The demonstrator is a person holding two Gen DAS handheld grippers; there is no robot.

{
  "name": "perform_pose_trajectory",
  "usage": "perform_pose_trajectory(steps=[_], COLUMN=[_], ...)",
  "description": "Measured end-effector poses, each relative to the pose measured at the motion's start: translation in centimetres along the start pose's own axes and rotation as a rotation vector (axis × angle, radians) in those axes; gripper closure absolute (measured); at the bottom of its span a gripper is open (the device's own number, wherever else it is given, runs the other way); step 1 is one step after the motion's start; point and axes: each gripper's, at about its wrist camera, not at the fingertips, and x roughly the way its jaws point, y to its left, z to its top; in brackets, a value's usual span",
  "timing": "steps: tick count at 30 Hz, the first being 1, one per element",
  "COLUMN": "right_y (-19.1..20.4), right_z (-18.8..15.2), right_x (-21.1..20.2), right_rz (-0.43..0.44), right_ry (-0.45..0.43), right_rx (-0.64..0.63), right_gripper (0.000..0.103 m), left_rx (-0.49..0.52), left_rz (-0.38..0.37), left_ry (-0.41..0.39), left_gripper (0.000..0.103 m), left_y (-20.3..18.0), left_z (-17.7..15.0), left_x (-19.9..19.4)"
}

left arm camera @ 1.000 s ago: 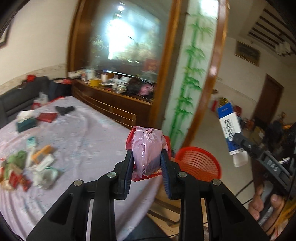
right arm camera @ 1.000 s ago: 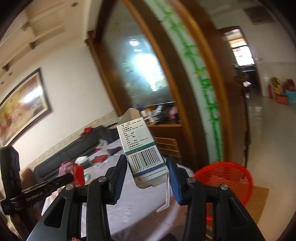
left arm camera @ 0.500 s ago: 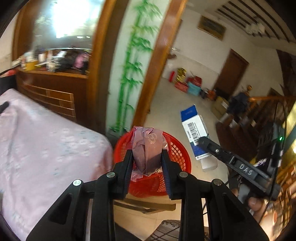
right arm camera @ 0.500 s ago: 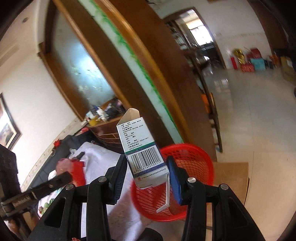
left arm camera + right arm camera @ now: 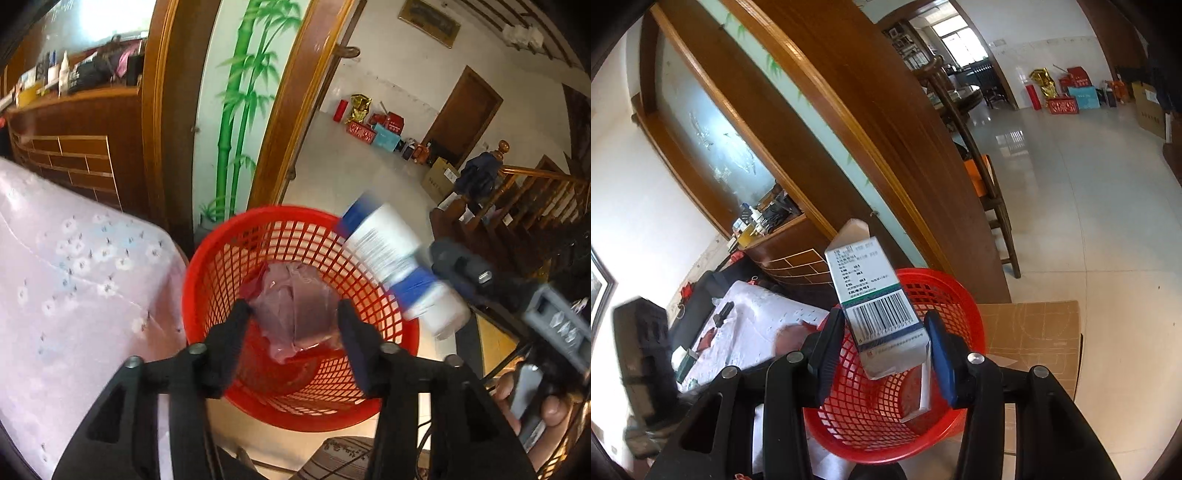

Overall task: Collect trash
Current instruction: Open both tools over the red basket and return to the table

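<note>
A red mesh basket (image 5: 188, 295) stands on the floor beside the table. My left gripper (image 5: 293, 310) hangs over it with its jaws opening, and a crumpled pink wrapper (image 5: 295, 306) lies loose between them above the basket's inside. My right gripper (image 5: 883, 321) is over the basket (image 5: 975, 325) too. It is shut on a white and blue medicine box (image 5: 875, 306) with a barcode, and its jaws are starting to open. In the left wrist view the box (image 5: 388, 262) shows blurred over the basket's right rim.
The table with a pink flowered cloth (image 5: 74, 277) is left of the basket. Flat cardboard (image 5: 1034, 332) lies on the tiled floor behind it. A wooden partition (image 5: 162, 110) and a chair (image 5: 993, 206) stand close by. A person's hand (image 5: 554, 413) holds the right gripper.
Both grippers swung from the table to above the red basket and tilted down. The left jaws spread apart and let go of the pink wrapper. The box stays in the right jaws.
</note>
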Motion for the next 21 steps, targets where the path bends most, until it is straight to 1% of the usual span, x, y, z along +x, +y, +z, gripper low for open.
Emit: perform_pose_trajectory(steps=[2, 3, 4, 5, 6, 7, 9, 10, 11, 12, 13, 15, 16, 17, 19, 21], right_y=[-0.5, -0.3, -0.2, 0.0, 0.2, 0.8, 2.4, 3.2, 4.8, 5.7, 7.8, 10.6, 12.9, 14.2, 17.4, 19.7], right_z=[0.2, 0.3, 0.4, 0.4, 0.3, 0.3, 0.1, -0.1, -0.4, -0.6, -1.1, -1.8, -2.6, -3.1, -4.4, -5.6], right_x=[0.1, 0.2, -0.1, -0.6, -0.7, -1.1, -2.1, -2.5, -3.1, -3.2, -3.9, -4.3, -4.6, -4.6, -4.4, -4.0], right_rz=[0.019, 0.018, 0.020, 0.028, 0.032, 0.033, 0.043, 0.048, 0.055, 0.058, 0.062, 0.076, 0.087, 0.091, 0.123, 0.145], right_ry=[0.001, -0.003, -0.007, -0.018, -0.026, -0.040, -0.074, -0.090, -0.113, -0.126, -0.154, -0.183, -0.208, -0.225, -0.248, -0.243], right_rx=[0.024, 0.032, 0.034, 0.027, 0.021, 0.000, -0.055, -0.082, -0.124, -0.150, -0.201, -0.278, -0.341, -0.371, -0.431, -0.450], right_gripper=[0.040, 0.036, 0.034, 0.034, 0.034, 0.033, 0.028, 0.025, 0.021, 0.019, 0.016, 0.010, 0.004, 0.000, 0.000, 0.000], left_rx=[-0.011, -0.010, -0.008, -0.008, -0.010, -0.016, -0.033, -0.042, -0.049, -0.054, -0.060, -0.075, -0.097, -0.119, -0.191, -0.268], left_rz=[0.013, 0.015, 0.032, 0.049, 0.069, 0.095, 0.135, 0.169, 0.208, 0.236, 0.287, 0.355, 0.393, 0.415, 0.461, 0.501], left_ry=[-0.005, -0.015, -0.042, -0.068, -0.091, -0.118, -0.181, -0.217, -0.254, -0.275, -0.300, -0.336, -0.351, -0.365, -0.391, -0.409], left_gripper=[0.039, 0.038, 0.038, 0.036, 0.032, 0.030, 0.021, 0.019, 0.017, 0.015, 0.015, 0.014, 0.014, 0.014, 0.009, 0.009], left_y=[0.4, 0.4, 0.6, 0.7, 0.8, 0.9, 1.5, 1.8, 2.2, 2.5, 2.9, 4.0, 4.8, 5.7, 7.7, 10.0], left_z=[-0.5, -0.6, -0.9, -1.1, -1.3, -1.5, -2.1, -2.6, -3.2, -3.7, -4.4, -5.6, -6.4, -7.2, -9.2, -11.1], left_x=[-0.6, -1.2, -2.4, -3.6, -4.8, -6.2, -9.4, -11.3, -13.2, -14.4, -16.2, -19.0, -20.5, -21.7, -24.3, -26.6])
